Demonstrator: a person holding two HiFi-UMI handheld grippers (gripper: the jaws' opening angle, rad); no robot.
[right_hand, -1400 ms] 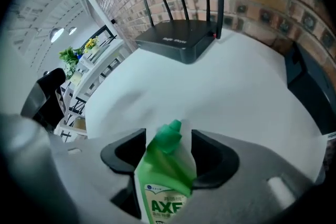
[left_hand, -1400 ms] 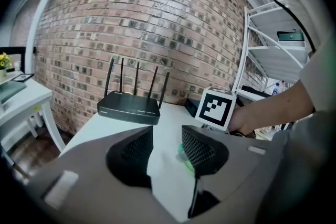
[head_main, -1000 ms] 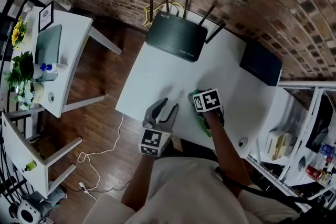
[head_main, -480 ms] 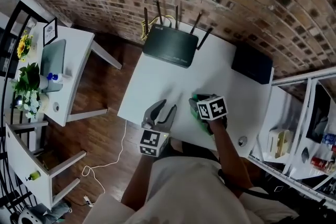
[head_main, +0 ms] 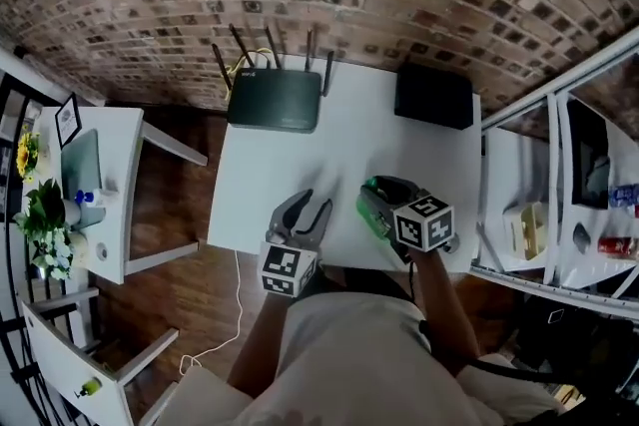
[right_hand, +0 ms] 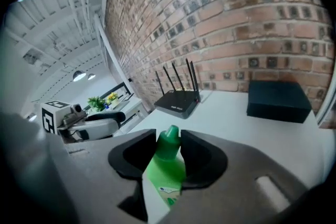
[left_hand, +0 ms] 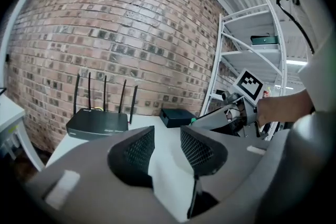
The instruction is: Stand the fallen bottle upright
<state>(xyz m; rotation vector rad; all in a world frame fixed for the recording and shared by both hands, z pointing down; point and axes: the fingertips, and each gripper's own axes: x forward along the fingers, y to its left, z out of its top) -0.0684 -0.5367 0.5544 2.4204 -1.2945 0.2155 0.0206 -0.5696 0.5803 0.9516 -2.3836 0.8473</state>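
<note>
A green bottle [right_hand: 168,160] with a green cap sits between the jaws of my right gripper [right_hand: 168,143], which is shut on it; the cap points forward past the fingertips. The head view has the bottle [head_main: 371,214] tilted and raised over the white table [head_main: 290,165] near its front edge, mostly hidden under the right gripper [head_main: 379,195]. Just left of it, my left gripper [head_main: 308,207] hovers at the table's front edge. Its jaws stand a little apart with nothing between them, as the left gripper view [left_hand: 167,141] confirms. That view also catches the right gripper [left_hand: 223,115] at the right.
A black router [head_main: 275,100] with several antennas stands at the table's back left, a black box [head_main: 433,96] at the back right. White shelving [head_main: 559,224] stands right of the table, a white side table [head_main: 105,175] with plants to the left. A brick wall lies behind.
My right gripper has closed on the green bottle and risen off the table with it, drifting right. The left gripper has lifted a little. The head camera has swung.
</note>
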